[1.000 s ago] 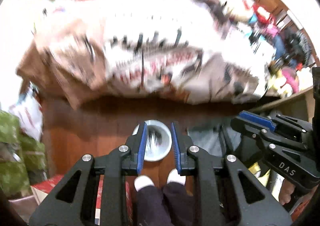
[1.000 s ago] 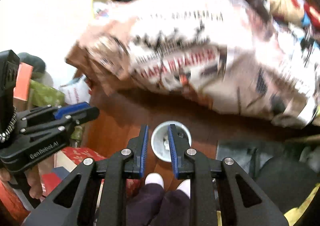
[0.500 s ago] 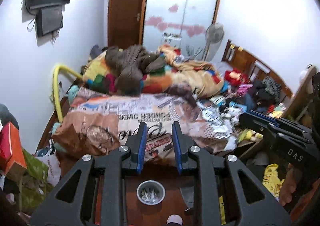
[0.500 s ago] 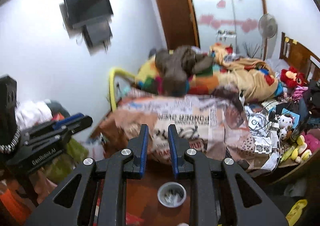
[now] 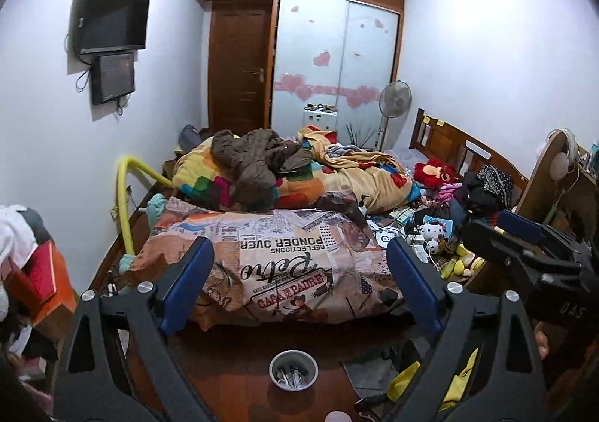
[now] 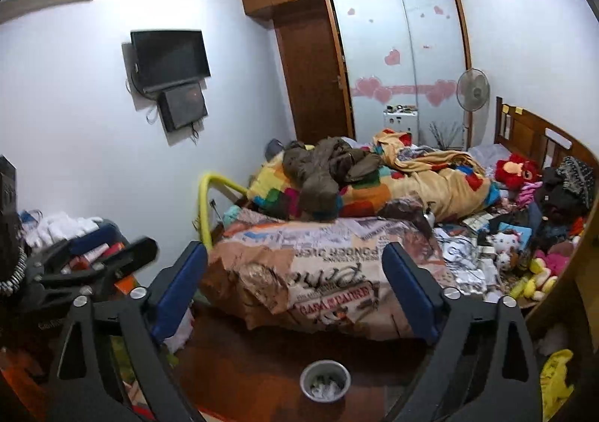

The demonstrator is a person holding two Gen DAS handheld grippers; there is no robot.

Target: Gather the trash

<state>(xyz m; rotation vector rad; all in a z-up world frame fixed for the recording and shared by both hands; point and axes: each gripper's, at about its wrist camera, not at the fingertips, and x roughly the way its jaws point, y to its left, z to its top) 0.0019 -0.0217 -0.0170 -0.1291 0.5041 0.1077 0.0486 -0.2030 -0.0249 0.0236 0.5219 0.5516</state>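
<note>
Left wrist view: both grippers, left & right, jaws spread wide w/ nothing held; small bin on floor below bed, so pick one clear scrap, approach low.

The contents of the metal cup are showing too small to identify. The lower frame edge is cutting off the base of the left gripper. The bedding pile is hiding the mattress beneath it.

A cluttered bed, wall television, standing fan and heart-decorated wardrobe.
</note>
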